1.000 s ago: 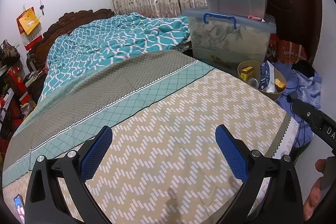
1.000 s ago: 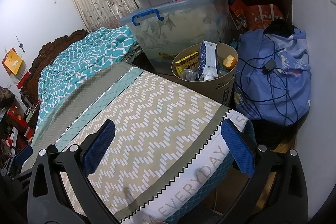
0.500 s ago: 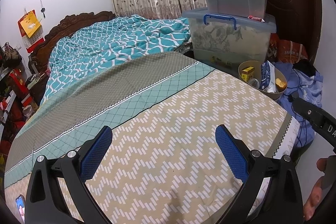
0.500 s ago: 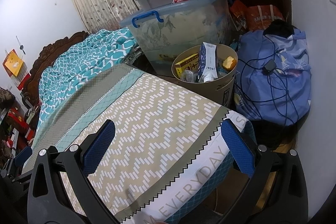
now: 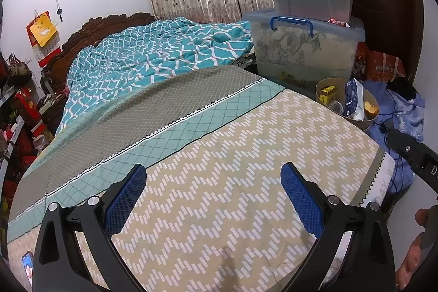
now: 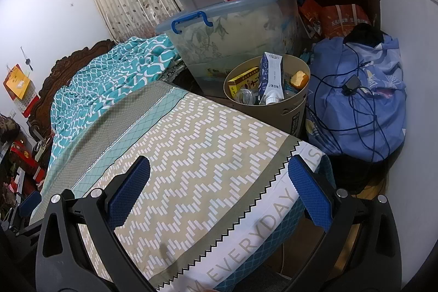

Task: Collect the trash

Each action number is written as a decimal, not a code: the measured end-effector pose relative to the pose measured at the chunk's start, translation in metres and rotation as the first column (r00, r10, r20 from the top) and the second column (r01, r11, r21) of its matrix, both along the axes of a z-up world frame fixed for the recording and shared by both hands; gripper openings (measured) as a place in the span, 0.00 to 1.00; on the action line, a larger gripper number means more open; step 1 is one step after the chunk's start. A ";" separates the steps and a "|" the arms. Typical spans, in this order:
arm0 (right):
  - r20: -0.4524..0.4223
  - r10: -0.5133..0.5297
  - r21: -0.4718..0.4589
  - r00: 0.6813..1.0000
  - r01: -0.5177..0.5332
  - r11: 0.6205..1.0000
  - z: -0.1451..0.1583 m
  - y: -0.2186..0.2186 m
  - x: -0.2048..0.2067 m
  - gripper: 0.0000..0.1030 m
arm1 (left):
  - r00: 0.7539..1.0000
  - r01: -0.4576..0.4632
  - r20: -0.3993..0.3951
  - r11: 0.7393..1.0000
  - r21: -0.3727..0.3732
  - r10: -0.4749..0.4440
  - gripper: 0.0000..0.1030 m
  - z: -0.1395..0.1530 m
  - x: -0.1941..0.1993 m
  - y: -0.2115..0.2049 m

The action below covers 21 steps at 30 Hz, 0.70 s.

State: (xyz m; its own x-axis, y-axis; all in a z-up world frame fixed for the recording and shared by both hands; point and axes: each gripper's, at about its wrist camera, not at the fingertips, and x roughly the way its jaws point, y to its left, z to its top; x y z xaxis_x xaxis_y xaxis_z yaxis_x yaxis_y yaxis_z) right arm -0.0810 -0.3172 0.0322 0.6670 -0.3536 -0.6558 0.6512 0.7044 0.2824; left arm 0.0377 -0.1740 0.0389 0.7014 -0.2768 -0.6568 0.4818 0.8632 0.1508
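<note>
Comparing with the view a second before, almost nothing was found changed: in the left wrist view slightly more of the carved headboard (image 5: 90,32) and the wall beside it was taken in, and the right wrist view was matched nearly exactly. Both tools were held over the zigzag bedspread (image 5: 232,182). The left gripper (image 5: 213,199) was seen spread wide with nothing between its blue pads, and the right gripper (image 6: 219,193) was likewise spread and empty. Two stacked plastic storage boxes (image 6: 232,26) were seen at 12 o'clock in the right view, a blue bundle (image 6: 358,100) draped with a dark cable at 2 o'clock, and the teal quilt (image 5: 153,59) at 11 o'clock in the left view. The tan bin (image 6: 273,111), already filled with a carton, a yellow box and a bottle, was placed off the bed's far corner, at 1 o'clock from the right gripper and well apart from it.
</note>
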 end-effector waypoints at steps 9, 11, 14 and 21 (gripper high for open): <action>-0.002 -0.002 0.005 1.000 0.002 1.000 -0.002 -0.001 -0.001 0.97 | 1.000 0.005 0.005 1.000 0.009 -0.005 0.92 -0.003 -0.001 -0.002; -0.002 -0.002 0.005 1.000 0.002 1.000 -0.001 -0.001 0.000 0.97 | 1.000 0.005 0.005 1.000 0.009 -0.005 0.92 -0.003 -0.001 -0.002; -0.002 -0.002 0.006 1.000 0.002 1.000 -0.001 -0.001 -0.001 0.97 | 1.000 0.005 0.004 1.000 0.009 -0.005 0.92 -0.003 -0.001 -0.002; -0.002 -0.002 0.005 1.000 0.002 1.000 -0.001 -0.002 0.000 0.97 | 1.000 0.005 0.005 1.000 0.010 -0.005 0.92 -0.004 -0.002 -0.003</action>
State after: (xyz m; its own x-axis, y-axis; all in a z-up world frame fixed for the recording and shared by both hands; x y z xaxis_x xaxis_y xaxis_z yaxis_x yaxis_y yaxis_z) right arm -0.0814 -0.3187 0.0309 0.6650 -0.3513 -0.6591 0.6529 0.7019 0.2847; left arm 0.0362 -0.1770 0.0353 0.7030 -0.2740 -0.6563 0.4856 0.8591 0.1615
